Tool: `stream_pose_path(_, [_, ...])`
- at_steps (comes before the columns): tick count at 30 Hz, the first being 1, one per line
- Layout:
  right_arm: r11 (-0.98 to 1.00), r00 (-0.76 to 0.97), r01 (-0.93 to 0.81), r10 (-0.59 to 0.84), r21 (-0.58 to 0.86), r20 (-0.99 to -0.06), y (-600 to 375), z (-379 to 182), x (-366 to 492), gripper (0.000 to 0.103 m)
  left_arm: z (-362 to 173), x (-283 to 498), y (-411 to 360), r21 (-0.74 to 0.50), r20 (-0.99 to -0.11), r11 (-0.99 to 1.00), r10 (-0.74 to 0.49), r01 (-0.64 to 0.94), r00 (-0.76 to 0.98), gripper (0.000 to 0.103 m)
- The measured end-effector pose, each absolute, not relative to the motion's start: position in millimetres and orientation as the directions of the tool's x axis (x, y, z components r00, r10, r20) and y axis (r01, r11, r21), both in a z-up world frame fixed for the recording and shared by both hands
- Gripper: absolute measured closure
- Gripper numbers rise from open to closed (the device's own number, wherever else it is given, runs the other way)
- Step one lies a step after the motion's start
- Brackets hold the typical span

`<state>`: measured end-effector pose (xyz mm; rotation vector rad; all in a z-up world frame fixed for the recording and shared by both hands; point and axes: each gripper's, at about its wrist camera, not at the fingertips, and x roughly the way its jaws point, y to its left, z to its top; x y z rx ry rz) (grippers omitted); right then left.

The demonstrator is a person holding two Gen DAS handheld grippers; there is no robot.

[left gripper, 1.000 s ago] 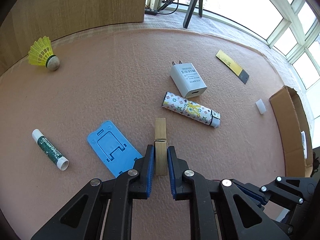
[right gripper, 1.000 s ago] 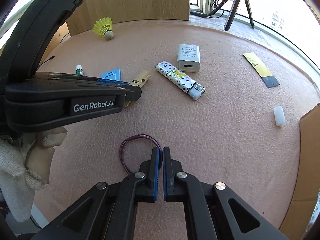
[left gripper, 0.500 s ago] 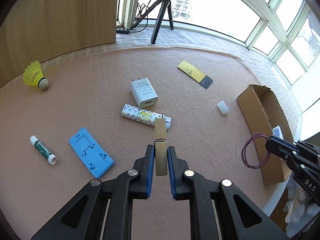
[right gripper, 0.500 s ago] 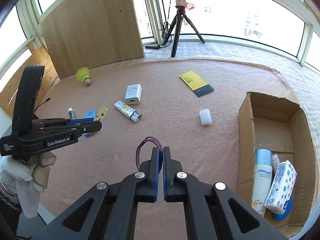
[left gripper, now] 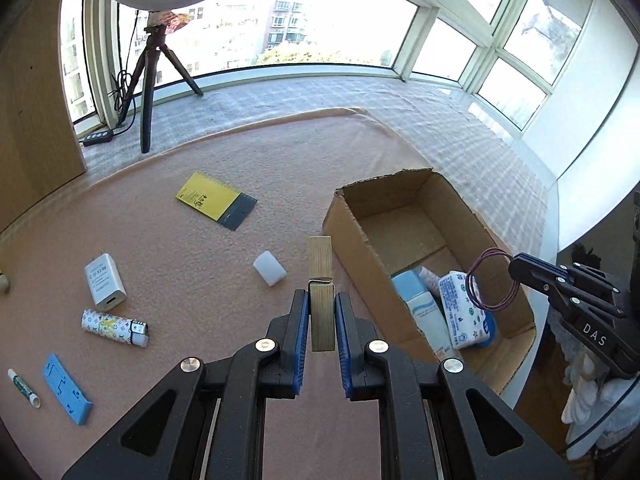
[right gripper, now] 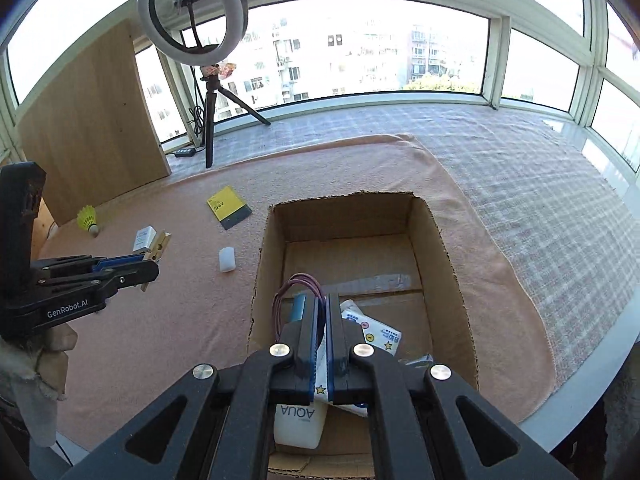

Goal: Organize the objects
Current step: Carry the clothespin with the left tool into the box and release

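My left gripper (left gripper: pixel 321 300) is shut on a wooden clothespin (left gripper: pixel 321 268) and holds it in the air just left of the open cardboard box (left gripper: pixel 348 236). My right gripper (right gripper: pixel 323 300) is shut on a purple hair tie (right gripper: pixel 294 286) and hangs over the box (right gripper: pixel 436 236), above a white AQUA bottle (right gripper: pixel 298 420) and a tissue pack (right gripper: pixel 380 334). The hair tie (left gripper: pixel 486 280) and right gripper (left gripper: pixel 516 266) also show in the left wrist view. The left gripper (right gripper: pixel 150 264) with the clothespin (right gripper: pixel 158 244) shows in the right wrist view.
On the pink mat lie a yellow card (left gripper: pixel 214 202), a white eraser-like block (left gripper: pixel 270 268), a white charger (left gripper: pixel 103 284), a patterned lighter (left gripper: pixel 114 326), a blue phone stand (left gripper: pixel 66 388), a glue stick (left gripper: pixel 22 386) and a yellow shuttlecock (right gripper: pixel 88 220). A tripod (left gripper: pixel 150 76) stands behind.
Both grippers rose and swung right toward the box. The right gripper with the hair tie is now over the box; the left, with the clothespin, is beside its left wall.
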<state>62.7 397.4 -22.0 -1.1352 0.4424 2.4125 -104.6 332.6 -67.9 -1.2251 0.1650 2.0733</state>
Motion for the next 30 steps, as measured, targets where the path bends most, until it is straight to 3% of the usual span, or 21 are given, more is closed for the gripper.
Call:
stream_pose_path(15, [-0.812, -0.497, -0.574, 0.24, 0.108, -0.834, 448, -62, 103, 0.1, -105, -123, 469, -0.156, -0.868, -0.681, 0.44, -0.715, -0.23, 0.089])
stream_pose_path(30, [-0.81, -0.477, -0.574, 0.213, 0.119, -0.853, 458, -80, 105, 0.1, -144, -137, 513, -0.107, -0.91, -0.665, 0.365, -0.739, -0.196, 0.089])
